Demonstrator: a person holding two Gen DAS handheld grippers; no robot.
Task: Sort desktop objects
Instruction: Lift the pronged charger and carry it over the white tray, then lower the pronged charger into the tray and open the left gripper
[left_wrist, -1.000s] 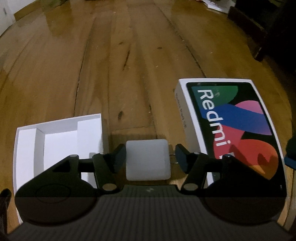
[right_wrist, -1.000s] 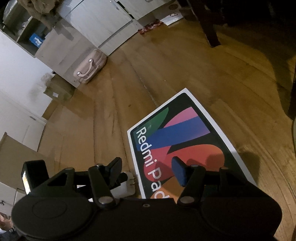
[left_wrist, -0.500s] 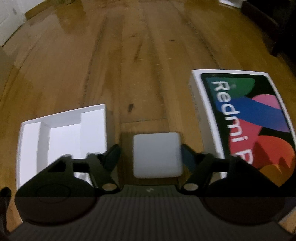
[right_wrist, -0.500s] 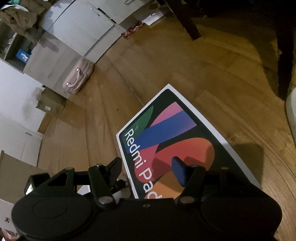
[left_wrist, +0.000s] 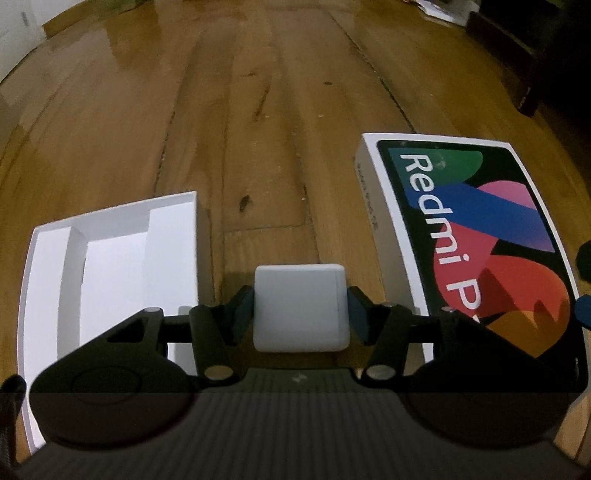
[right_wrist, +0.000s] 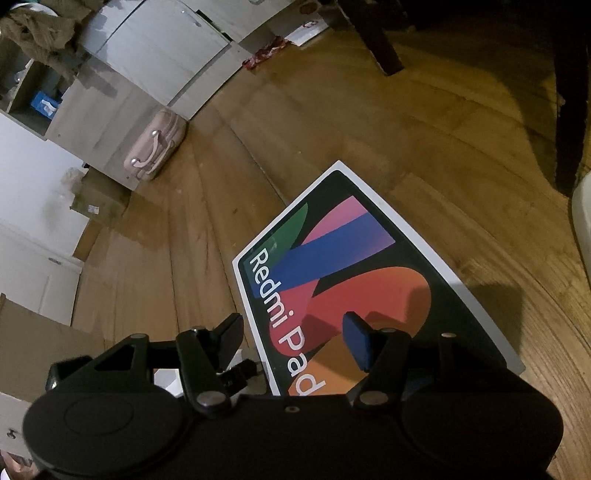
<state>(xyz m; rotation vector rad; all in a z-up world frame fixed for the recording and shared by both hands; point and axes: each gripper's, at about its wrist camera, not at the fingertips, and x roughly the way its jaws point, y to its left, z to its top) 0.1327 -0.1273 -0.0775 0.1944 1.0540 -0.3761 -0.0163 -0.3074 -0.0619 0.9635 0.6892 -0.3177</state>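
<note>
A white charger block (left_wrist: 301, 308) sits just above the wooden floor (left_wrist: 258, 110), and my left gripper (left_wrist: 300, 314) is shut on it, one pad pressing each side. To its left lies an open white box tray (left_wrist: 110, 258) with empty compartments. The colourful Redmi Pad box (left_wrist: 461, 229) lies flat on its right. My right gripper (right_wrist: 293, 336) hovers open over the near end of the Redmi Pad box (right_wrist: 351, 266); its left finger hangs past the box's left edge and nothing is between the fingers.
A pink suitcase (right_wrist: 155, 147) leans against pale cabinets (right_wrist: 159, 55) far off. A cardboard box (right_wrist: 99, 199) stands by the wall. Dark furniture legs (right_wrist: 380, 44) rise at the back right, and dark furniture (left_wrist: 517, 55) borders the floor.
My left gripper's fingers closed in until both pads touch the white charger block. The right gripper rolled slightly above the Redmi Pad box and stayed open.
</note>
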